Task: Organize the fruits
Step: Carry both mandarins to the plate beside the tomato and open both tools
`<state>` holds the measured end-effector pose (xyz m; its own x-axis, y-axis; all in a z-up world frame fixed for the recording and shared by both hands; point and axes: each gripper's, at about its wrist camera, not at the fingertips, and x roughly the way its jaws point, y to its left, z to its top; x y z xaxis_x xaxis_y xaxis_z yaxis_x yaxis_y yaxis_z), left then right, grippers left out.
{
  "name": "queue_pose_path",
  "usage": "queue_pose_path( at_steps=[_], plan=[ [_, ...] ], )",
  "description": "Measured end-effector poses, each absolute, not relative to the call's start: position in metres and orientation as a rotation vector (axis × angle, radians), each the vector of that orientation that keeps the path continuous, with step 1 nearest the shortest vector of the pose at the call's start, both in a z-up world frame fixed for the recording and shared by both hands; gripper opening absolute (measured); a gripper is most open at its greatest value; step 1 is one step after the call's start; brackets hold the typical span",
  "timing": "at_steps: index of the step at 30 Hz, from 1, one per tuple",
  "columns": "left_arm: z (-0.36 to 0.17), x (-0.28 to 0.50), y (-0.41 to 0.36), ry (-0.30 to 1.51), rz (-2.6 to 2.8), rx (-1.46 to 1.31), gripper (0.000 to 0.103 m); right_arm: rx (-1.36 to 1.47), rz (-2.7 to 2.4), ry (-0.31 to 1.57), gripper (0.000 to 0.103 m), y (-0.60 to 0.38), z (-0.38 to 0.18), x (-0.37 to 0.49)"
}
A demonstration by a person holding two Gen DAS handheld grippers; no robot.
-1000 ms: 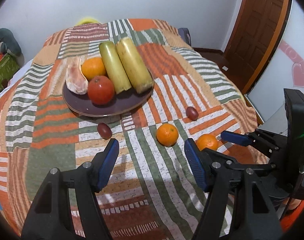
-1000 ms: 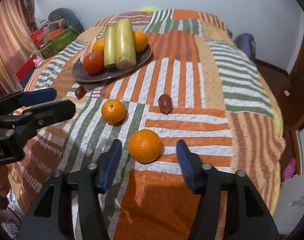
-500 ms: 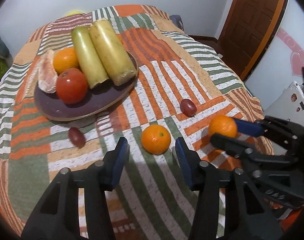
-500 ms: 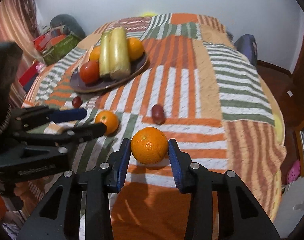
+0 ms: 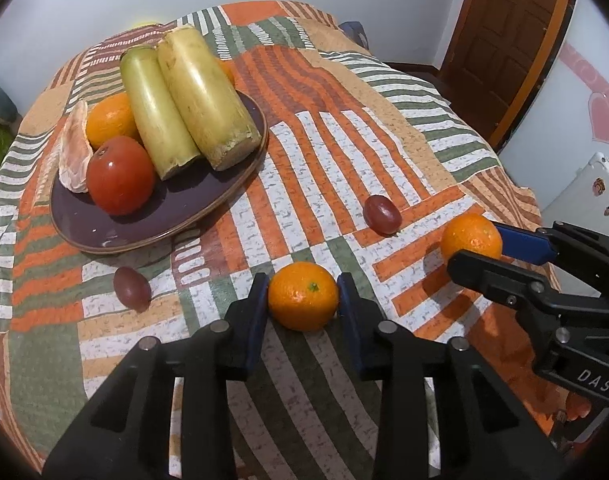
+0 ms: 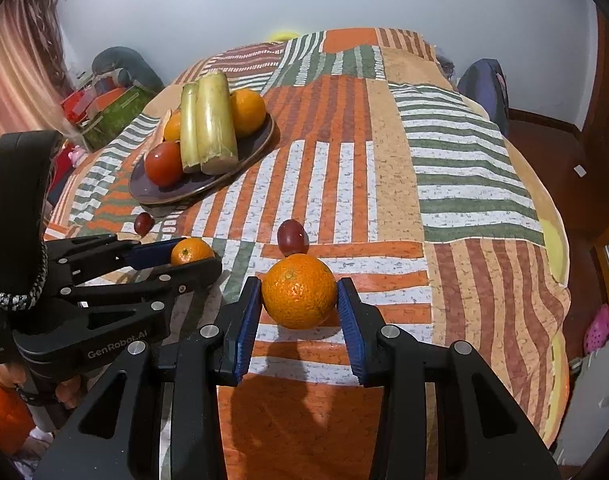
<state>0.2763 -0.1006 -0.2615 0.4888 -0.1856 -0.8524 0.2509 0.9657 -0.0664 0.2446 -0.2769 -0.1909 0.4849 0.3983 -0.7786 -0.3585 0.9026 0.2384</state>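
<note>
Now left tool [image 5: 303,296] clenched on small orange [image 5: 303,301]; right tool [image 6: 299,300] grips big orange [image 6: 299,290], underside hidden.

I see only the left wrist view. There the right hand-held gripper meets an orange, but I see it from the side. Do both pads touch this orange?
Observer: Yes. In the right wrist view, the right hand-held gripper has the held orange between its two blue pads, one against each side.
Operator: Is anything behind the pale stalks on the plate?
Observer: Yes, a second whole orange lies on the plate, just right of the stalks.
</note>
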Motion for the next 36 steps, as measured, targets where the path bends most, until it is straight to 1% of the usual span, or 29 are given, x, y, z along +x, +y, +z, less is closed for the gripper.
queue_pose_path(
  at_steps=[9,13,21,30,36],
  plan=[
    [-0.224,0.257,-0.075,0.952,-0.249,0.025,0.034,0.052,0.474,0.913,0.035,-0.269,-0.169,0.242],
    [-0.2,0.248,-0.057,0.897,-0.235,0.006,0.034,0.045,0.491,0.874,0.035,-0.256,-0.152,0.242],
    [-0.17,0.242,-0.021,0.824,-0.19,-0.035,0.034,0.02,0.534,0.792,0.035,-0.228,-0.121,0.244],
    [-0.151,0.244,0.015,0.769,-0.137,-0.05,0.034,0.015,0.571,0.753,0.035,-0.202,-0.11,0.26],
    [-0.153,0.256,0.04,0.764,-0.095,-0.085,0.034,0.013,0.592,0.752,0.035,-0.185,-0.114,0.274]
  ],
)
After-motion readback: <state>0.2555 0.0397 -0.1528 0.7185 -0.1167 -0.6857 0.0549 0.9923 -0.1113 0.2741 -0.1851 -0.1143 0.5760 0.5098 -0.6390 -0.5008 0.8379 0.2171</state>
